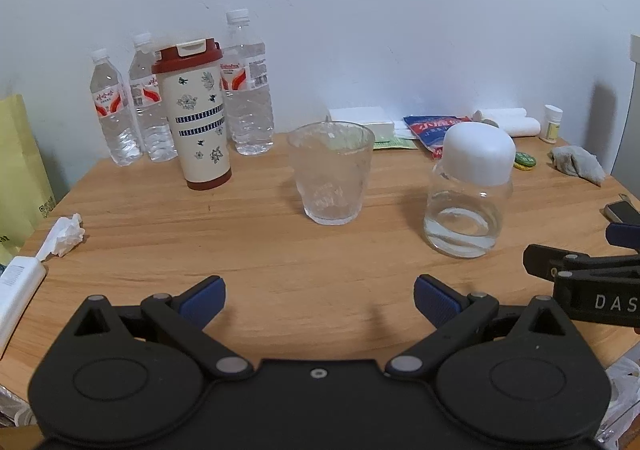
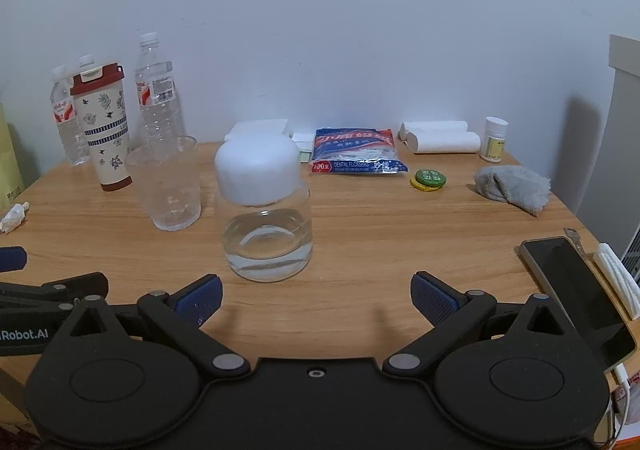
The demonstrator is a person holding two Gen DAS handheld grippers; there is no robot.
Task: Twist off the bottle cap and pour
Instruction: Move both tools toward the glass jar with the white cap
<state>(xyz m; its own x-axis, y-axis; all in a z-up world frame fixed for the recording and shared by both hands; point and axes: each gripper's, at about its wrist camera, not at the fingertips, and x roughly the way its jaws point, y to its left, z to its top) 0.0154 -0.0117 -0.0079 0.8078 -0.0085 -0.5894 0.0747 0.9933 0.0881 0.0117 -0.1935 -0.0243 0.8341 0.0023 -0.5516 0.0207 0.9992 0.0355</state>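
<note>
- Nothing is started yet: my left gripper (image 1: 319, 300) and my right gripper (image 2: 316, 300) both hang spread wide over the wooden table (image 2: 360, 234), holding nothing.
- The glass bottle (image 2: 267, 228) stands upright just ahead of my right fingers, its white cap (image 2: 257, 170) on and some water in the bottom.
- The empty tumbler (image 1: 331, 174) stands to the bottle's left, apart from it.
- Next, I judge, one gripper must steady the bottle's body while the other closes squarely round the cap to twist.
</note>
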